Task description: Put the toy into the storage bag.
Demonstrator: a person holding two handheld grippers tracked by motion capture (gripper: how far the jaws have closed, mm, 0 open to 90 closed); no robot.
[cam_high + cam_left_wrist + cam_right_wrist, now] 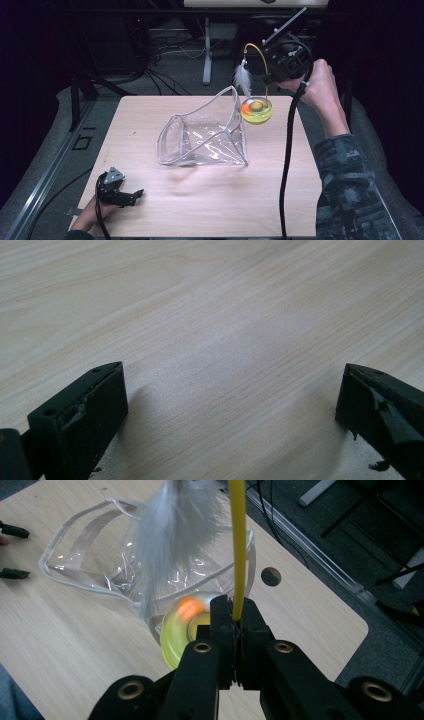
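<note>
A cat toy hangs in the air over the table's far right: a yellow-green bowl base (257, 110) with an orange ball (188, 608), a curved yellow wire (237, 540) and a white feather (243, 78). My right gripper (238, 616) is shut on the yellow wire just above the base. A clear plastic pouch (205, 132) with a white rim stands open in the middle of the table, right beside the toy. My left gripper (131, 195) rests open on the wood at the near left, nothing between its fingers (95, 405).
The wooden table (210, 205) has a round cable hole (270, 576) near its far right edge. A black cable (288, 150) trails from the right gripper across the table's right side. Desk legs and wires lie on the floor beyond.
</note>
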